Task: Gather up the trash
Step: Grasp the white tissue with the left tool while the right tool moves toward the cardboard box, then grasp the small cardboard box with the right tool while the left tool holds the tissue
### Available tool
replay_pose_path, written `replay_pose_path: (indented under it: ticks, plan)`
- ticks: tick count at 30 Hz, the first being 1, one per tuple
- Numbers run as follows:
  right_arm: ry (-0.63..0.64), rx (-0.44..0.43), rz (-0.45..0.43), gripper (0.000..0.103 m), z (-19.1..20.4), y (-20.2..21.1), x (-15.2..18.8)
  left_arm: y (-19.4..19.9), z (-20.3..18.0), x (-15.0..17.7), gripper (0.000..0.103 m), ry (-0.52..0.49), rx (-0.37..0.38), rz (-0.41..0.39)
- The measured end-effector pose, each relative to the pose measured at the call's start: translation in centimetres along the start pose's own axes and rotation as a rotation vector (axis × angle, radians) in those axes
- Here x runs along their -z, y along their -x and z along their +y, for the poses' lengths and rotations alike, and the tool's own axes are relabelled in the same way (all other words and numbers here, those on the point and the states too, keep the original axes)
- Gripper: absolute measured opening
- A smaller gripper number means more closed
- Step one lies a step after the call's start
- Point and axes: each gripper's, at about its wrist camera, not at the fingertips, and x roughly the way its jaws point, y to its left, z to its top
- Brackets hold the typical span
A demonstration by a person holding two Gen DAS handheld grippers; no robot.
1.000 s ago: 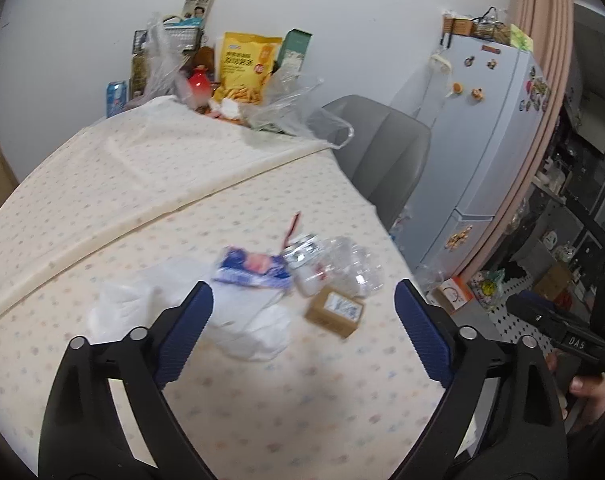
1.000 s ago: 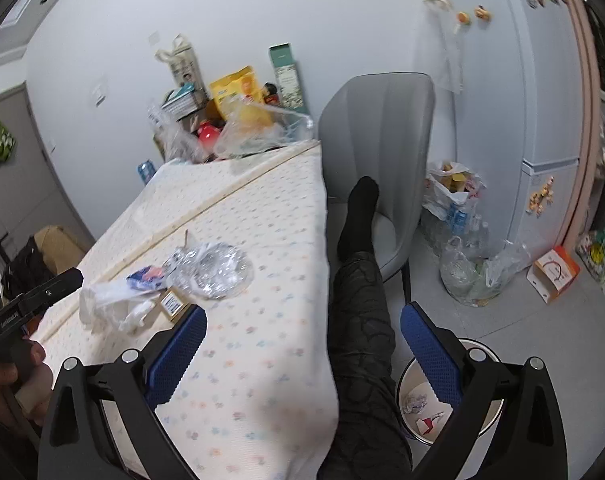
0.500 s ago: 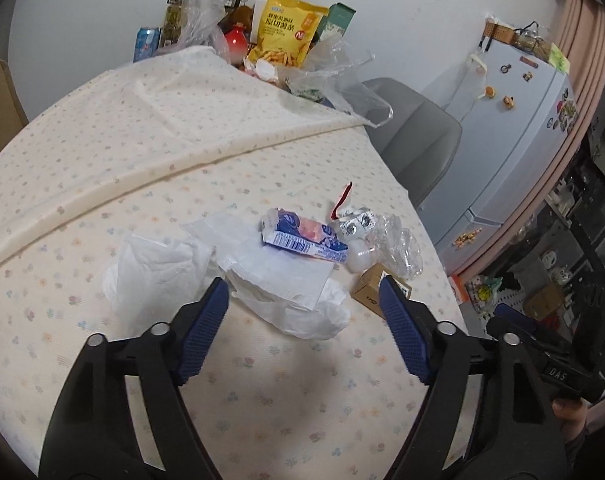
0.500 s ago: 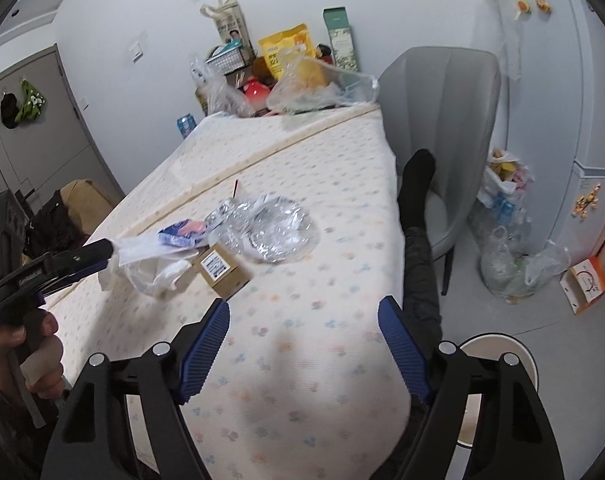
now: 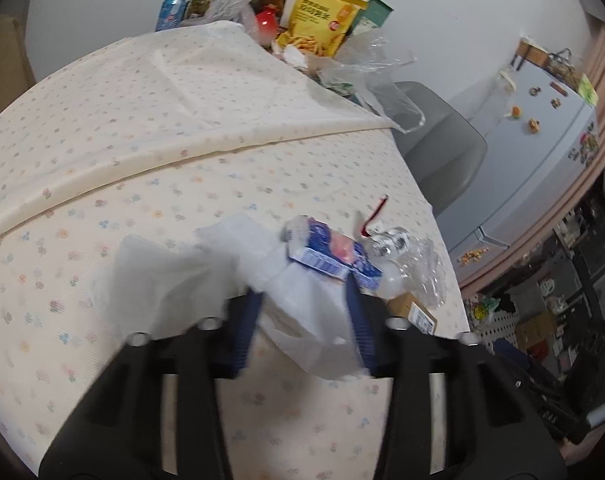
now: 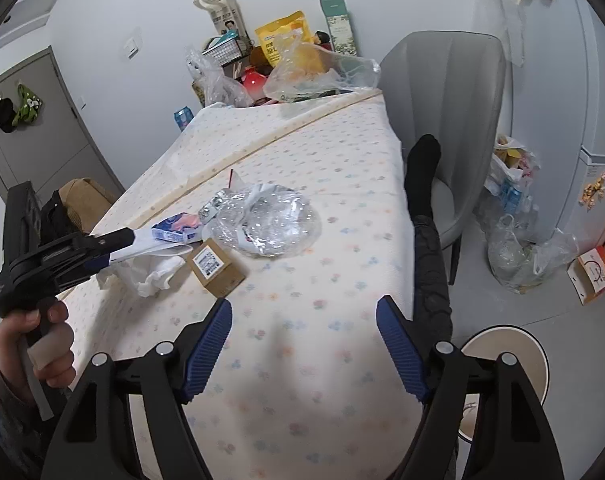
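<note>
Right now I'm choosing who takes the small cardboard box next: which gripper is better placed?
Right. The right gripper is open and empty, with the cardboard box just ahead of its left finger. The left gripper has just been closing on the white tissue, so it is occupied.

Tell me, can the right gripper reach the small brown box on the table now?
Probably yes: the right gripper is open, and only bare tablecloth lies between it and the brown box.

No legible text on anything
</note>
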Motion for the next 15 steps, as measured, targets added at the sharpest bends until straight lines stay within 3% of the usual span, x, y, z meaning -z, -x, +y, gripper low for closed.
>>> replay_pose_path:
  ticks: [1,2,8,15]
  plan:
    - [0.007,-0.005,0.004,0.07,0.3,-0.3,-0.1,0.0,0.3,-0.2,0.007,0.018,-0.006,0.0]
    - [0.014,-0.013,0.007,0.068,0.6,-0.5,-0.2,0.0,0.5,-0.4,0.002,0.027,-0.008,-0.003]
    - [0.069,-0.064,0.038,0.06,3.2,-2.5,-0.6,1.9,-1.4,-1.2,0.002,-0.034,0.042,-0.067]
    - [0.109,-0.092,0.073,0.06,5.5,-4.7,-0.9,5.8,-2.5,-2.5,0.002,-0.065,0.084,-0.181]
